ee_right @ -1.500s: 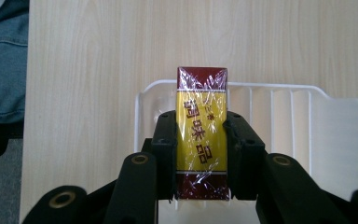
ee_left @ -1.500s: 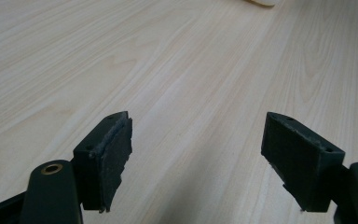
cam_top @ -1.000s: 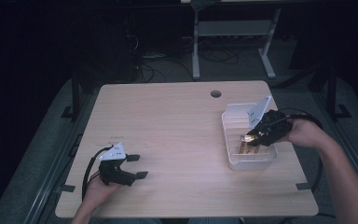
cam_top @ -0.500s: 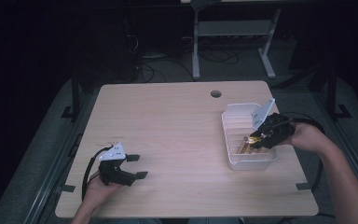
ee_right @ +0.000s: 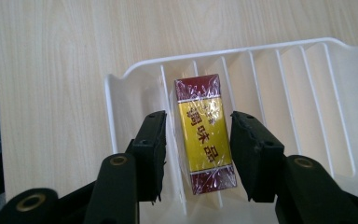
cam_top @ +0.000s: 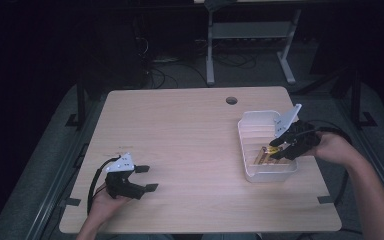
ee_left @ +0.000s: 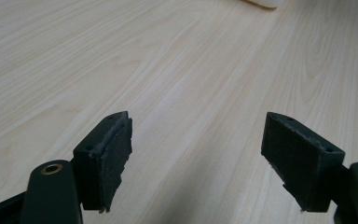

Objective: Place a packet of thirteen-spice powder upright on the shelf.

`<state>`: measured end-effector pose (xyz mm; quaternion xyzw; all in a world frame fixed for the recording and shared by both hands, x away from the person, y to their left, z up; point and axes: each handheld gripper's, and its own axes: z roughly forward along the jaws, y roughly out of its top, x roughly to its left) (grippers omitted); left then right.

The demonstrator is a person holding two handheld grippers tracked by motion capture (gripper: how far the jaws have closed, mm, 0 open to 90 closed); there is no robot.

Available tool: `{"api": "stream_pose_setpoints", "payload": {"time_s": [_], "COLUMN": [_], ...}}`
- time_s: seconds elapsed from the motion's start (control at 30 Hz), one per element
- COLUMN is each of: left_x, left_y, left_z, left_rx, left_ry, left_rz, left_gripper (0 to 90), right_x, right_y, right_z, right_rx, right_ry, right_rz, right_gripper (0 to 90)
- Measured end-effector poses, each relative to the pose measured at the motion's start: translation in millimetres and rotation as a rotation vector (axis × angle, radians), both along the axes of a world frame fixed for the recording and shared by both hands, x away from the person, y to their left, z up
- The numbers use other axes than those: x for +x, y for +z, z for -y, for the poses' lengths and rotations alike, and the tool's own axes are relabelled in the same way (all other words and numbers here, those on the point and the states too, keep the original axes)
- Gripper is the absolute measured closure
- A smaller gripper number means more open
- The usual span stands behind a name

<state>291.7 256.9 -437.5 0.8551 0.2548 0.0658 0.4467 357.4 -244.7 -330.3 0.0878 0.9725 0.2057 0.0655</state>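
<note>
A red and yellow wrapped box [ee_right: 204, 126] lies flat between the ribs of a white plastic tray [ee_right: 116, 79], at its near end [cam_top: 261, 156]. My right gripper [ee_right: 198, 116] reaches down into the tray [cam_top: 252, 117] from the right [cam_top: 280, 150]. Its jaws have just been opening and stand on either side of the box, with a small gap at each pad. My left gripper [cam_top: 149, 178] rests at the table's front left, open, with bare wood between its jaws [ee_left: 196, 119].
The tray stands near the right edge of the wooden table [cam_top: 180, 140]. A round cable hole [cam_top: 231, 100] lies behind it. A metal stand [cam_top: 250, 35] and cables are on the dark floor beyond the table. A corner of the tray [ee_left: 263, 3] shows in the left gripper view.
The right gripper has sunk slightly into the tray and its jaws have parted, letting go of the box. The left gripper has not moved.
</note>
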Motion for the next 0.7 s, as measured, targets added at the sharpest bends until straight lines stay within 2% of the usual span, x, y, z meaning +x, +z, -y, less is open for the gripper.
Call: {"api": "stream_pose_setpoints", "payload": {"time_s": [0.33, 0.7], "left_x": [-0.6, -0.6], "left_y": [0.1, -0.3], "left_z": [0.2, 0.1], "left_rx": [0.004, 0.003], "left_ry": [0.0, 0.002], "left_rz": [0.001, 0.0], "left_gripper": [23.5, 23.4], "right_x": [-7.5, -17.7], "right_y": [8.8, 15.1], "right_z": [11.9, 25.9], "right_rx": [0.059, 0.09], "right_ry": [-0.015, -0.037], "right_rz": [0.023, 0.041], "right_gripper": [53.2, 52.1]}}
